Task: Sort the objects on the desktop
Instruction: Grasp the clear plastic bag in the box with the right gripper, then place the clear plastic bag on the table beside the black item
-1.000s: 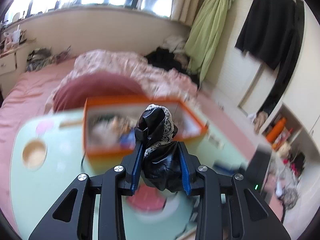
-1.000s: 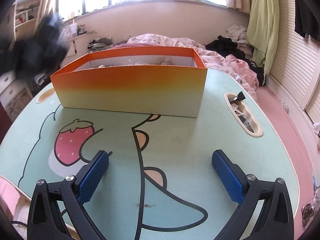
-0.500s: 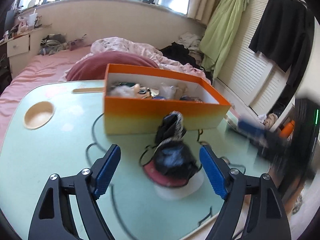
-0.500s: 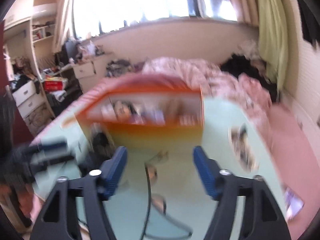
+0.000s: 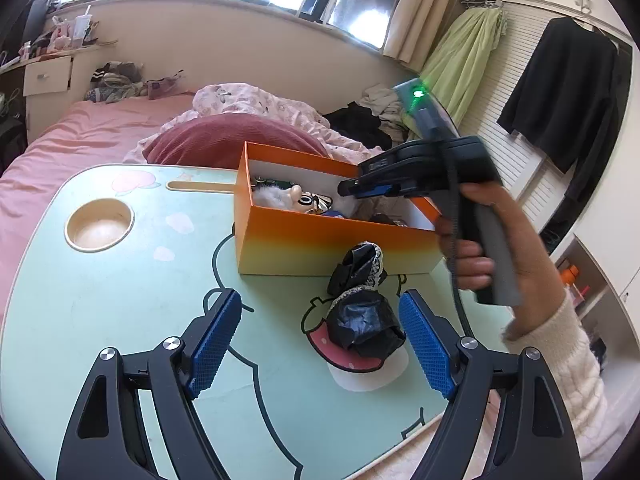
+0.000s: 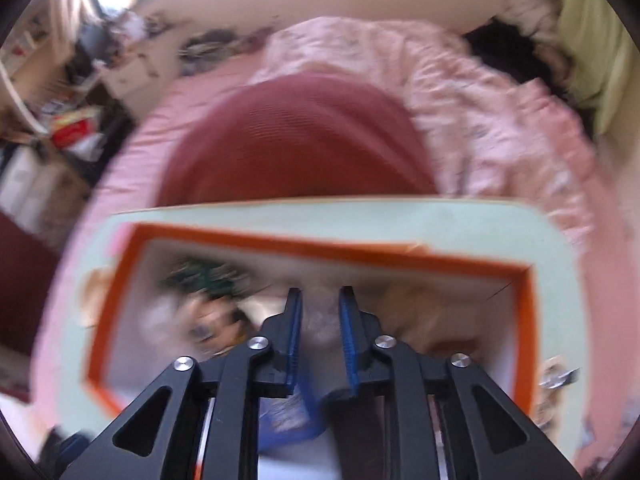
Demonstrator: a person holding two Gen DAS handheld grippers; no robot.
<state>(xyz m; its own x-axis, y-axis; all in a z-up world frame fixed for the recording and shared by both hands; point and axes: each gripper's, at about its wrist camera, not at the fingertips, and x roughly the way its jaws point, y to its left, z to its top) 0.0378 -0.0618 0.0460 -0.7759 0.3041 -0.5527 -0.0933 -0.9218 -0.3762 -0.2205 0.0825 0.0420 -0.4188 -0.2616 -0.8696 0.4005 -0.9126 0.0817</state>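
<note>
A crumpled black bundle with white lace trim (image 5: 362,320) lies on the pale green table (image 5: 120,300), just in front of the orange box (image 5: 320,248). My left gripper (image 5: 320,308) is open around the bundle, with both blue pads clear of it. A hand (image 5: 492,240) holds my right gripper (image 5: 348,191) tilted down over the box's open top. In the blurred right wrist view its jaws (image 6: 320,292) are closing to a narrow gap above the box (image 6: 320,242) and its jumbled contents. I cannot make out anything pressed between its pads.
The box holds several small items, among them a fluffy white toy (image 5: 276,198). A round cup hollow (image 5: 99,224) sits in the table's left part. A pink bed with a dark red cushion (image 5: 224,140) lies behind the table. Clothes hang at the right wall.
My left gripper opened and let go of the black bundle, which now rests on the table. My right gripper swung from low over the table to above the box, and its jaws narrowed.
</note>
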